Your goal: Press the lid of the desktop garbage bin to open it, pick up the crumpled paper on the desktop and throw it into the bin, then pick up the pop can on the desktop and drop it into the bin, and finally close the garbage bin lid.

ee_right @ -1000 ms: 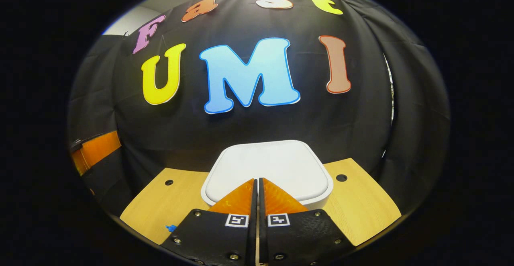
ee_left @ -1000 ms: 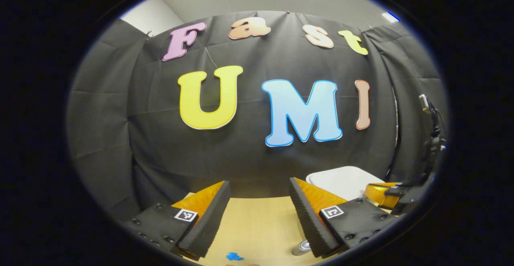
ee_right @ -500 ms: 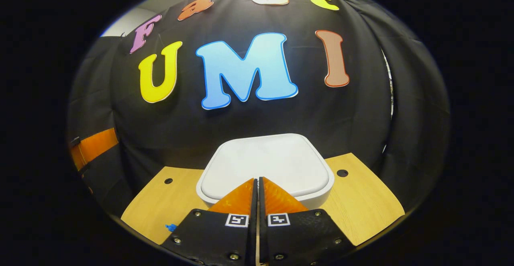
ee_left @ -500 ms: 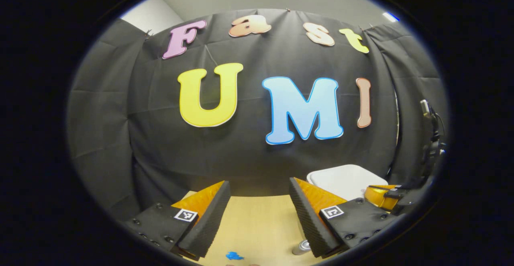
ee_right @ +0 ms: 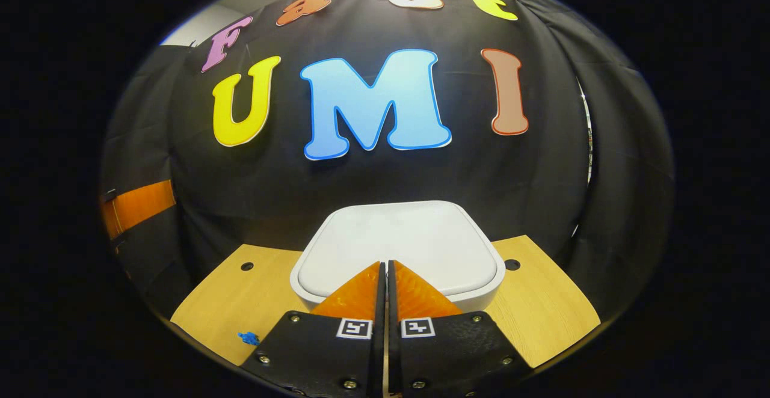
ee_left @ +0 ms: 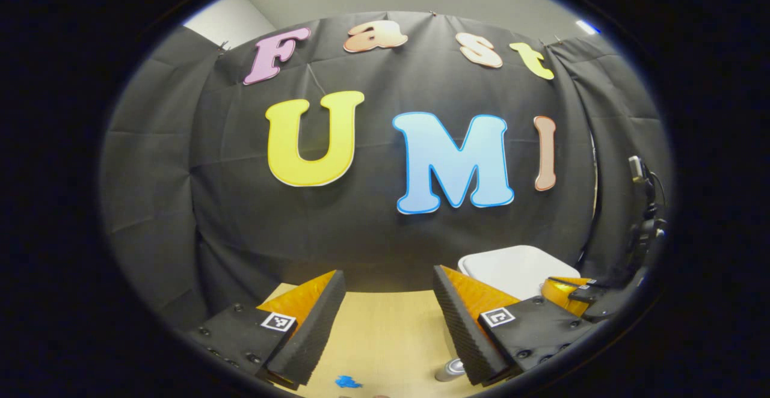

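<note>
The white bin (ee_right: 397, 238) stands on the wooden table (ee_right: 240, 302) against the back wall, its lid down. My right gripper (ee_right: 385, 264) is shut with nothing held, its tips over the front edge of the lid; whether they touch it I cannot tell. In the left gripper view the same bin (ee_left: 511, 266) sits at the right, with the right gripper (ee_left: 568, 293) at its near side. My left gripper (ee_left: 388, 273) is open above the table, nothing between its fingers. A silvery pop can (ee_left: 448, 371) lies low beside my left gripper's right finger, partly hidden.
A small blue mark (ee_left: 347, 381) lies on the table near the front, seen also as a blue mark (ee_right: 246, 338) in the right gripper view. Two round holes (ee_right: 511, 264) flank the bin. The left gripper (ee_right: 135, 205) shows at the far left edge.
The right gripper has edged closer to the bin, whose lid now looks slightly larger and sits higher in its view. The left gripper has barely moved.
</note>
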Available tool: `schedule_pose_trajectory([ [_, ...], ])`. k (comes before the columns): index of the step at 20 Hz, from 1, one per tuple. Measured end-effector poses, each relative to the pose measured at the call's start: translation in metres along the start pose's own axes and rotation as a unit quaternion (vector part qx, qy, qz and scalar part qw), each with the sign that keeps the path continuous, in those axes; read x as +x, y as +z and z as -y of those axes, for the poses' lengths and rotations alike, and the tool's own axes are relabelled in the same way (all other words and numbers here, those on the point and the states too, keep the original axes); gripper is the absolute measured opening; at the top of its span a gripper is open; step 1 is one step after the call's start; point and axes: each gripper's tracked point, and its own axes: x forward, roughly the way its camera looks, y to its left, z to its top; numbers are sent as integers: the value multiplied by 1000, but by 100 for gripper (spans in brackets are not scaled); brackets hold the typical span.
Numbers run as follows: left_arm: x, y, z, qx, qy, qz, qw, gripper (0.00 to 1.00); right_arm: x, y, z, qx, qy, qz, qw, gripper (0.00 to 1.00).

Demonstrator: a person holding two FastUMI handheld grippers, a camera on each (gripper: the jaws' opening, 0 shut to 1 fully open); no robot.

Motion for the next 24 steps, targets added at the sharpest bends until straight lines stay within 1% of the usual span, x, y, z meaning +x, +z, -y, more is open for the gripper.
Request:
schedule_pose_trajectory([
  [2, -2, -2, 2, -4, -2, -1, 1000, 92, 0, -1, -1, 11, 2, -2, 1000, 4],
  [3, -2, -2, 3, -6, -3, -2, 1000, 92, 0, 0, -2, 7, 3, -4, 1000, 4],
  [4, -3, -2, 4, -8, -4, -1, 1000, 96, 1, 1, -3, 2, 2, -5, 1000, 4],
  [5, -3, -1, 5, -8, -6, -2, 1000, 96, 0, 4, -2, -3, 1, -7, 1000, 4],
  [6, -4, -1, 7, -7, -7, -2, 1000, 92, -1, 8, -2, -4, 1, -1, 1000, 3],
  [7, -6, 0, 7, -6, -8, 0, 1000, 92, -3, 14, -2, -5, 2, 7, 1000, 3],
  [9, -8, 3, 6, -5, -7, 2, 1000, 92, -3, 14, -1, -1, 0, 5, 1000, 3],
  [11, -10, 3, 5, -5, -6, 1, 1000, 99, -10, 29, -1, 8, -2, 26, 1000, 3],
  [12, -11, 4, 4, -4, -4, 2, 1000, 99, -13, 41, -1, 7, -4, 41, 999, 3],
  [13, -10, 5, 2, -2, -2, 3, 1000, 96, -16, 52, -2, 4, -5, 57, 998, 3],
  [16, -10, 7, 1, 3, 0, 5, 1000, 96, -24, 82, -4, -7, -5, 94, 995, 3],
  [18, -10, 8, 1, 3, 0, 5, 1000, 96, -26, 87, -4, -13, -7, 100, 995, 3],
  [19, -10, 7, 2, 2, -1, 4, 1000, 92, -27, 87, -5, -17, -7, 102, 995, 3],
  [21, -11, 7, 2, 2, -1, 5, 1000, 92, -27, 85, -7, -24, -3, 101, 995, 3],
  [22, -10, 9, 2, 2, -1, 6, 1000, 96, -28, 87, -7, -25, 0, 101, 995, 3],
  [23, -11, 9, 1, 4, 0, 7, 1000, 92, -28, 87, -7, -27, 1, 103, 994, 3],
  [24, -11, 9, 0, 5, 1, 7, 1000, 93, -29, 88, -7, -26, 2, 105, 994, 3],
])
